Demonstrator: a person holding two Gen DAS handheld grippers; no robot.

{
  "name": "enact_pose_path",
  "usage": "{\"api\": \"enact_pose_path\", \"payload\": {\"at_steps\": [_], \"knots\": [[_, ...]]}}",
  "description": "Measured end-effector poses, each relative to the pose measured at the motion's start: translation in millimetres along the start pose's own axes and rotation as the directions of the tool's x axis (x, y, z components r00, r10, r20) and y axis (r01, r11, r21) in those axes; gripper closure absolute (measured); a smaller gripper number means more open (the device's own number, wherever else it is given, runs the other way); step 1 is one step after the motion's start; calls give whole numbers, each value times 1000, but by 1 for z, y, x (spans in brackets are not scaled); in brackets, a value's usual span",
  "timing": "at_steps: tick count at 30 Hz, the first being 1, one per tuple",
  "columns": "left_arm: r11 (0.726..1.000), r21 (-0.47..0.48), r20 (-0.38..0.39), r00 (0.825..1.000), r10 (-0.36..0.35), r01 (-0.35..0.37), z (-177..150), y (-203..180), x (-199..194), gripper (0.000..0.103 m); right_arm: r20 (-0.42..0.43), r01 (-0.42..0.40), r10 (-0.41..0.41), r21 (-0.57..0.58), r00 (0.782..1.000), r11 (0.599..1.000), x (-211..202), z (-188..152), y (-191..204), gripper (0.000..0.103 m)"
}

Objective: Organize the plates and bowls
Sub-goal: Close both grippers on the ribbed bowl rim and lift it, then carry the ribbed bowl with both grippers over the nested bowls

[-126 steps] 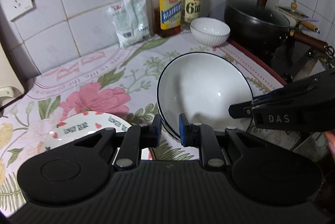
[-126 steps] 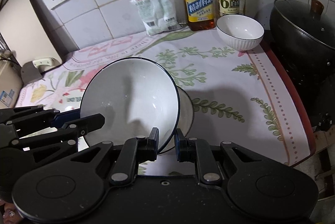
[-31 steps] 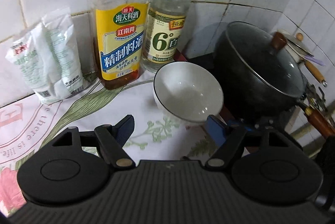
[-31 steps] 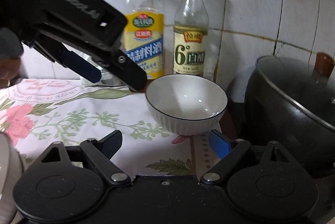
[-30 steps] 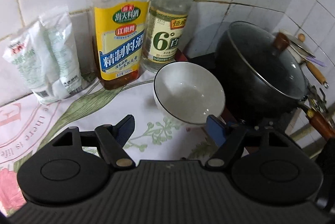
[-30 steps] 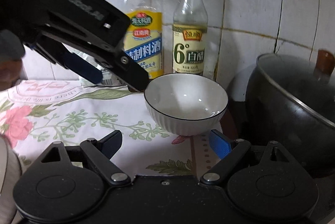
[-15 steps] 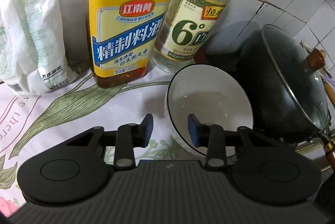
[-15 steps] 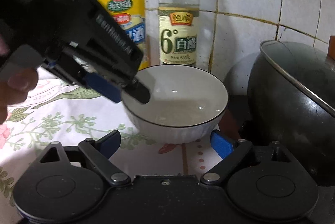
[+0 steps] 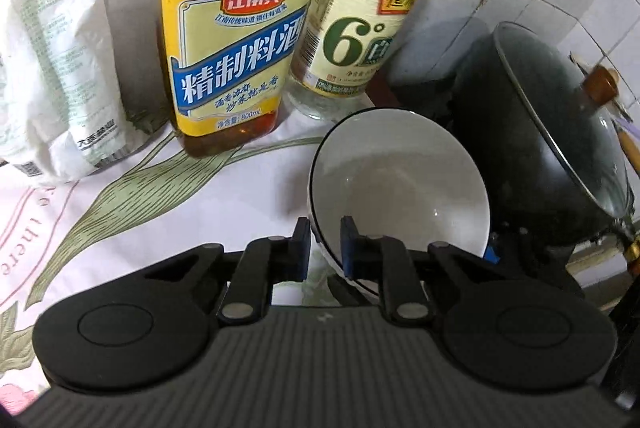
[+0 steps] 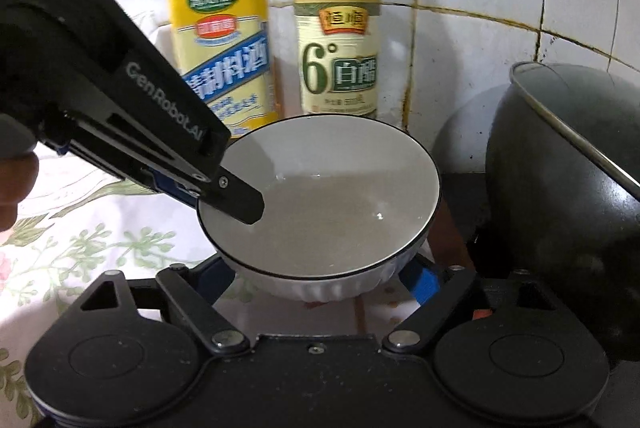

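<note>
Left claw [image 9: 325,248] is clamped on the near rim of the small white ceramic bowl with a thin dark rim [image 9: 400,184], tilted, nothing inside, on the floral-cloth tabletop [image 9: 132,220]. Right claw [image 10: 324,278] is spread wide, straddling the bowl's base. Behind stand a yellow-labelled cooking wine bottle [image 9: 236,28], nearly drained, and a clear vinegar bottle [image 9: 356,28]; a lidded black pot [image 9: 552,164] sits beside.
</note>
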State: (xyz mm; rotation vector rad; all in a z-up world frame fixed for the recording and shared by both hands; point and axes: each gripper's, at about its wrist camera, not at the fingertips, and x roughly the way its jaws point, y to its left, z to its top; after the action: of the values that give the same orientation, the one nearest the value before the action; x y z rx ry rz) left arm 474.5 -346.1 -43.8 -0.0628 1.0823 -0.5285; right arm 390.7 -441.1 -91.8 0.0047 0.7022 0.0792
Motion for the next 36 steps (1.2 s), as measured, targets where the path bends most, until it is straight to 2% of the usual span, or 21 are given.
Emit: {"api": "enact_pose_path", "payload": {"at_steps": [8, 15, 21, 28, 36], "knots": [[993, 96, 26, 997, 71, -74, -28, -16, -42, 89, 12, -6, 6, -19, 1000, 1000, -35, -4, 23, 12], [987, 141, 67, 996, 65, -74, -62, -27, -106, 89, 11, 18, -17, -85, 1000, 996, -90, 2, 57, 13], [976, 188, 153, 985, 78, -107, -101, -41, -167, 89, 31, 40, -36, -149, 999, 988, -148, 1, 90, 13], [966, 237, 206, 977, 55, -104, -138, -47, -230, 89, 46, 84, -78, -133, 996, 988, -206, -4, 124, 13], [963, 256, 211, 977, 36, -90, -175, -49, -277, 87, 69, 89, -79, -165, 995, 982, -255, -14, 153, 13]]}}
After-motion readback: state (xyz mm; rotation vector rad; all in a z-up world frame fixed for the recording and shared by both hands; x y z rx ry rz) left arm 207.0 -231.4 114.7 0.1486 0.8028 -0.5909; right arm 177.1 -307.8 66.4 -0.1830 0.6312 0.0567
